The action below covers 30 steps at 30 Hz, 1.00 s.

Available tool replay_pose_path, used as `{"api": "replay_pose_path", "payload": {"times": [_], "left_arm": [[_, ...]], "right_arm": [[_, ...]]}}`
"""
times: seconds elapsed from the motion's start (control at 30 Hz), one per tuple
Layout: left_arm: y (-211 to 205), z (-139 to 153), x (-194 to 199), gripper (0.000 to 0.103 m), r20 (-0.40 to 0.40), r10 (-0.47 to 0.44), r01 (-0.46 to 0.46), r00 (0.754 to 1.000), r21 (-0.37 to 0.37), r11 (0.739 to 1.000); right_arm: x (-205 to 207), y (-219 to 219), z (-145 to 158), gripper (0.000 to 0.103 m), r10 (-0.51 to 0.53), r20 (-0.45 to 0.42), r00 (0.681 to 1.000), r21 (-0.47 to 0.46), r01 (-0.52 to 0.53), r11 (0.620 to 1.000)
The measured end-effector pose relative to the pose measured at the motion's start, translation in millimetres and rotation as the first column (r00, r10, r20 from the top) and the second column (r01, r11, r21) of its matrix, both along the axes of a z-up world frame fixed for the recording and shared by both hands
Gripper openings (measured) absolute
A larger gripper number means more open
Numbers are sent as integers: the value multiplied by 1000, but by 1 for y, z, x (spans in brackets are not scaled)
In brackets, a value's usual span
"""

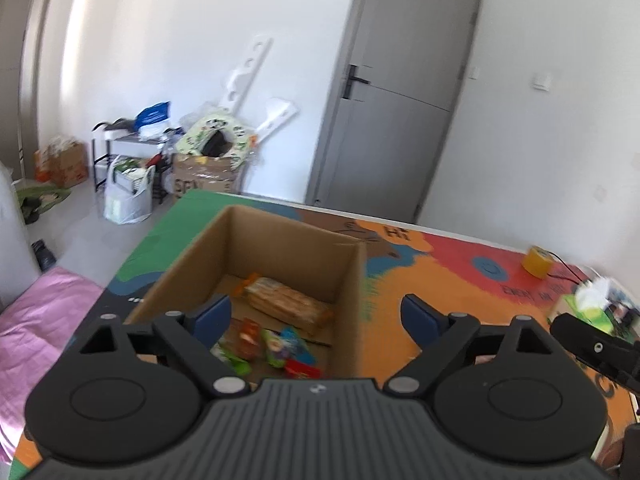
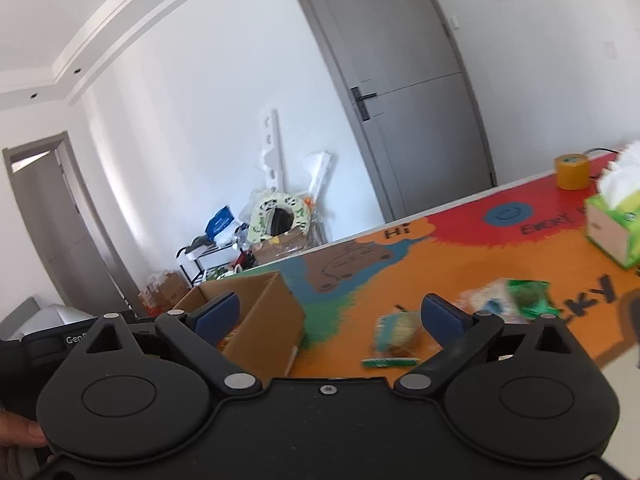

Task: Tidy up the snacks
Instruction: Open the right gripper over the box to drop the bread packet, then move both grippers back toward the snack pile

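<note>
An open cardboard box (image 1: 344,276) stands on the colourful table mat (image 1: 452,264). It holds a long bread packet (image 1: 286,300) and several small bright snack packets (image 1: 276,350). My left gripper (image 1: 318,318) is open and empty above the box's near right corner. In the right wrist view the box (image 2: 264,316) is at the left. My right gripper (image 2: 330,316) is open and empty above the mat (image 2: 440,256). A small green snack packet (image 2: 396,338) lies just under it, and a white-green bag (image 2: 516,296) lies to its right.
A yellow tape roll (image 2: 572,171) and a green tissue box (image 2: 614,224) sit at the table's far right. The tape roll (image 1: 537,261) also shows in the left view. Beyond the table are a grey door (image 1: 400,100) and floor clutter (image 1: 200,152). A pink cloth (image 1: 36,328) lies left.
</note>
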State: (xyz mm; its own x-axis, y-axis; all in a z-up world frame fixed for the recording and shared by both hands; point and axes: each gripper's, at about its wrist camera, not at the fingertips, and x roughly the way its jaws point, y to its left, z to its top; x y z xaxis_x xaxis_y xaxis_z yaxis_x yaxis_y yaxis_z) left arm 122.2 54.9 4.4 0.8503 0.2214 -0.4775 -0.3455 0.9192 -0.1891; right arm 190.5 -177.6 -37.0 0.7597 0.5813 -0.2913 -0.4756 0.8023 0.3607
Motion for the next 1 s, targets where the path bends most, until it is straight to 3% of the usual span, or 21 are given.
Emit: {"api": "replay_pose_path", "payload": {"times": [0.53,0.8,1.0], "left_arm": [[-74,6,1,93,32,-154,154,988,13,988],[-99,-8,16,93,2,-225,225,974,13,974],[-108,-23,26,92,-5,-232,231,973,-7,973]], "right_arm": [[-21,-92,5,102,-146,-16,989,15,146,989],[-14,-116,-8,102,-206,-25,978,-4,206,979],[-4,-121,-23,96,-205,-54,977,-25,203,979]]}}
